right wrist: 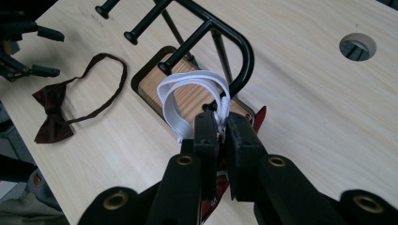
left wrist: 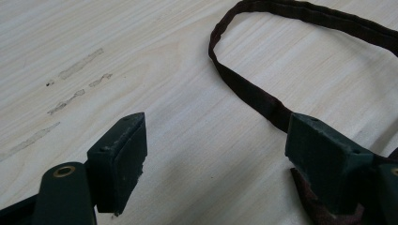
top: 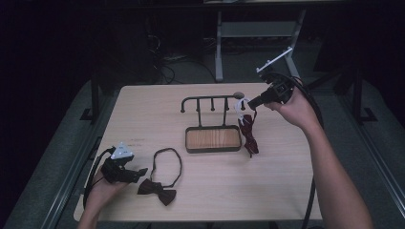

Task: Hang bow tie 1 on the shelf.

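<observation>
— Where's the white strap [right wrist: 187,89]?
— Looped by the black rack's [top: 210,102] end, pinched in the right gripper's [right wrist: 220,129] closed jaws.
— The left gripper [left wrist: 213,159]?
— Jaws wide apart, low over the table [top: 143,114], beside the dark bow tie [top: 157,191].

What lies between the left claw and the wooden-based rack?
In the high view, the dark bow tie and its strap loop lie between the left claw and the rack; beyond them is bare tabletop.
</observation>
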Motion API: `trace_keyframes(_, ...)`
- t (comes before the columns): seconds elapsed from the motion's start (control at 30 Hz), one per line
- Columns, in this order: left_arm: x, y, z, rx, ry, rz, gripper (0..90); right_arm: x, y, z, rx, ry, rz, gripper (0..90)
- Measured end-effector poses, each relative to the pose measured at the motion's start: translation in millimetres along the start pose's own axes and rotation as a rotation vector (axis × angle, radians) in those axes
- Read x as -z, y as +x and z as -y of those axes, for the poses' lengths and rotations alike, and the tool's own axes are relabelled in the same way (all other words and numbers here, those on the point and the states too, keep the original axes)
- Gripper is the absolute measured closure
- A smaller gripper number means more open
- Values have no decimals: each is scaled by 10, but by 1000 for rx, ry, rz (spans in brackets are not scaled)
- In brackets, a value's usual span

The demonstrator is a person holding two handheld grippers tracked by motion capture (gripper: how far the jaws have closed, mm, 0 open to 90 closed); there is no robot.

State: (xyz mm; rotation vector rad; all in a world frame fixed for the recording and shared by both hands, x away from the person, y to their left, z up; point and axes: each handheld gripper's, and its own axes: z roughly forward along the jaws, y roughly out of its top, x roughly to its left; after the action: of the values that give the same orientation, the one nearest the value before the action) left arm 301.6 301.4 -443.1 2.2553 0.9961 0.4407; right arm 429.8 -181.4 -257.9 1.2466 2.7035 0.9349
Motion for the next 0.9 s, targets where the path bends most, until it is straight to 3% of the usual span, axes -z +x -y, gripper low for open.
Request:
trace_keyframes(0.57, -19, -1, 0, -3, 1, 7, 215, -95, -140, -100, -34, -4, 13, 831)
trace_keyframes(0.9, -24, 2, -1, -6, 6, 10, 215, -202, -215, -124, -46, 20, 22, 827)
